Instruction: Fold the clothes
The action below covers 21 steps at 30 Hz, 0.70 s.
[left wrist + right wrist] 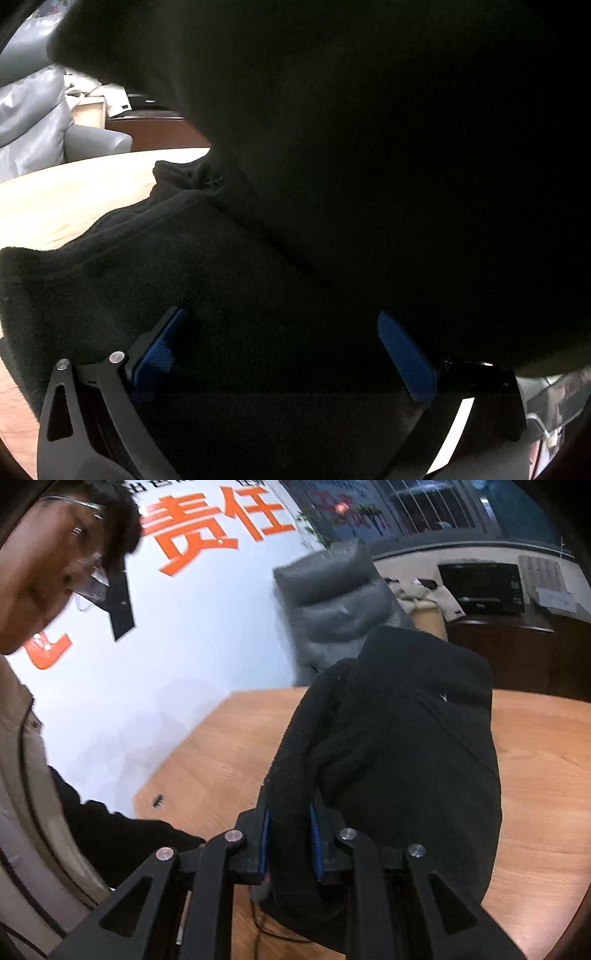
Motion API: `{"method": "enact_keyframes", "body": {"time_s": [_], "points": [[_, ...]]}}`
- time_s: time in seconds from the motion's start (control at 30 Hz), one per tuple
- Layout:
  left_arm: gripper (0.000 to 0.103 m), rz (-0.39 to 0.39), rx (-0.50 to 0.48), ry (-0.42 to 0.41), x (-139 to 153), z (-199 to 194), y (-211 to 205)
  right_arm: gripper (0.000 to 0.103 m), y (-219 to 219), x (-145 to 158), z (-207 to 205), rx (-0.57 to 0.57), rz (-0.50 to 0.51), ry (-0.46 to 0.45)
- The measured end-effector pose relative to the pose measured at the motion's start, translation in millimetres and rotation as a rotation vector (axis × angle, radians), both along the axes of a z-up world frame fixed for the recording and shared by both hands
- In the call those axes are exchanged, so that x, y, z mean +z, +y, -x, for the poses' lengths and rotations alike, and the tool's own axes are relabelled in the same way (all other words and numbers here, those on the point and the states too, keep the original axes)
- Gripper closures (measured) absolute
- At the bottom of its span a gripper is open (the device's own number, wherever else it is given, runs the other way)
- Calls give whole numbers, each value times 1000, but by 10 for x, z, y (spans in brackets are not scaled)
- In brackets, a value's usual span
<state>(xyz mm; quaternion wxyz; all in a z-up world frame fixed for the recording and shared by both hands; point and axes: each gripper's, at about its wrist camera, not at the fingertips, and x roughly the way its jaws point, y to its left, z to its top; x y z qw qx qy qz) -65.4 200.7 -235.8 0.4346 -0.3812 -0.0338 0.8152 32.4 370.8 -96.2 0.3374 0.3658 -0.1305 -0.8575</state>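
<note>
A black fleece garment (399, 738) with a zipper hangs lifted over the wooden table (207, 760). My right gripper (290, 840) is shut on a thick rolled edge of the fleece, its blue pads pressed on either side. In the left wrist view the same black fleece (229, 280) lies partly on the table (74, 199) and fills most of the view. My left gripper (282, 332) is open, its blue pads (404, 354) wide apart, with fleece lying between and under them.
A grey padded chair (332, 602) stands behind the table, also in the left wrist view (33, 118). A dark cabinet with a black appliance (484, 583) is at the back right. The person (48, 572) leans in at the left. A small black object (158, 800) lies on the table.
</note>
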Motion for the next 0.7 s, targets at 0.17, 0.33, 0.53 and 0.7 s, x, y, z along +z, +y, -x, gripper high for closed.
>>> {"method": "enact_keyframes", "body": {"time_s": [0.17, 0.33, 0.53, 0.7], "points": [[1, -41, 92, 23, 340, -109, -747, 84, -83, -90, 33, 75, 4, -17], [0, 36, 186, 107, 961, -293, -1781, 84, -498, -490, 98, 202, -23, -62], [0, 94, 40, 234, 1273, -329, -1668, 83, -970, -1048, -72, 322, -142, -89], [0, 19, -158, 253, 1176, -90, -1035, 73, -1191, -1086, -365, 385, -344, 68]]}}
